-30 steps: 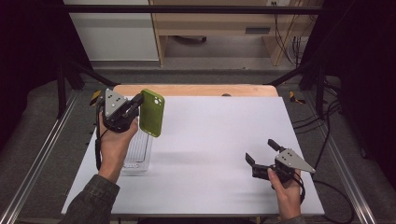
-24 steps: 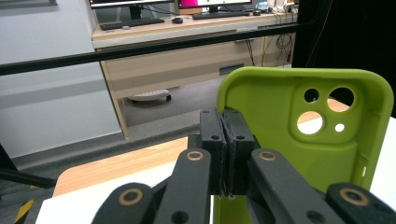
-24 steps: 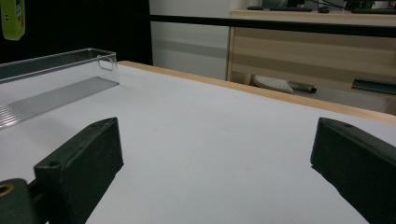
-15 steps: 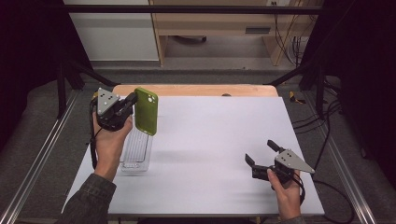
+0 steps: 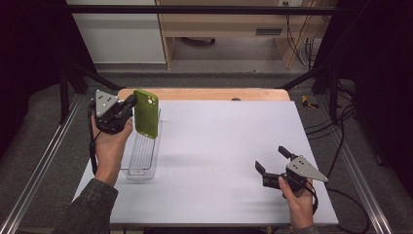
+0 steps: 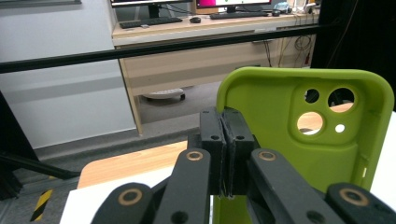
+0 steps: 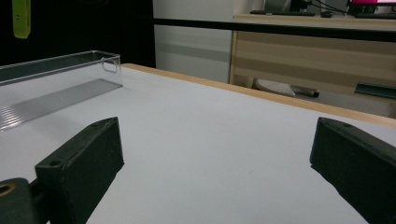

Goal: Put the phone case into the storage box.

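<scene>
The left gripper's (image 5: 127, 105) fingers (image 6: 224, 140) are pressed tight together on the edge of a lime-green soft plastic phone case (image 5: 146, 113), pinching its side wall near the end away from the camera cut-outs. The case hangs in the air at the far left of the desk (image 5: 229, 146), standing nearly upright with its long axis running top to bottom and its hollow inside turned toward the gripper. Directly below and a little nearer sits a clear rectangular plastic tray (image 5: 141, 156), long axis running near to far, its far end under the case's lower edge. My guess is that the case is bound for the tray, so it must tip flat and line up with that long axis; the tray walls are low and the way down looks open.

The right gripper (image 5: 273, 163) rests low at the near right of the desk, well apart from both, its fingers (image 7: 79, 163) spread wide with nothing between them. The broad white desk surface between the two hands is bare.
</scene>
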A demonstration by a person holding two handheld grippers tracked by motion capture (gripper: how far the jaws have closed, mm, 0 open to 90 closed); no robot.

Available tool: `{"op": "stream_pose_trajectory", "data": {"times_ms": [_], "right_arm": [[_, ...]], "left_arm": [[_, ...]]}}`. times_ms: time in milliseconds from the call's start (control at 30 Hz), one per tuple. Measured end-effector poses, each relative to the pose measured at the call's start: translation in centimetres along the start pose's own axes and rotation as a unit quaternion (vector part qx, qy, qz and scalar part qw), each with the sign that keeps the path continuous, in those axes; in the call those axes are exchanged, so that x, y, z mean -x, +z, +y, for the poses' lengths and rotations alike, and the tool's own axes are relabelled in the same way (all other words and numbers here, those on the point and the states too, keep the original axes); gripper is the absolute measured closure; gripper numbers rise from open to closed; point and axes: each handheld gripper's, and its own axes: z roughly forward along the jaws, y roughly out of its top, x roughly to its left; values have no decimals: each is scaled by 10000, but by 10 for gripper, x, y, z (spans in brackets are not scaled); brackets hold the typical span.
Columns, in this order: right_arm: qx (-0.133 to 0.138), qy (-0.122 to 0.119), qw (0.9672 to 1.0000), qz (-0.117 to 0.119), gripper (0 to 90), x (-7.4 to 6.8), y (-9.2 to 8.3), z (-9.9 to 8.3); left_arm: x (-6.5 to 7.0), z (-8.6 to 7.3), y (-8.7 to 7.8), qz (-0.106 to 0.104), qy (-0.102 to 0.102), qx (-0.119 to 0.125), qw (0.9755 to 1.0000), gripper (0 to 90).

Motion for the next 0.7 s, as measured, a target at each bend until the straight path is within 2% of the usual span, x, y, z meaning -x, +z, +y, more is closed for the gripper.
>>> {"op": "stream_pose_trajectory", "data": {"times_ms": [267,367,700], "right_arm": [[-3,-53,10000,29,36,-2,1,-1],[24,-98,9999,-3,41,-1,0,0],[19,-79,10000,6,41,-1,0,0]], "left_arm": [[-5,0,4,53,-9,-19,10000,876],[-7,-2,3,133,-104,31,9999,876],[-14,-8,7,237,-153,-12,9996,876]]}}
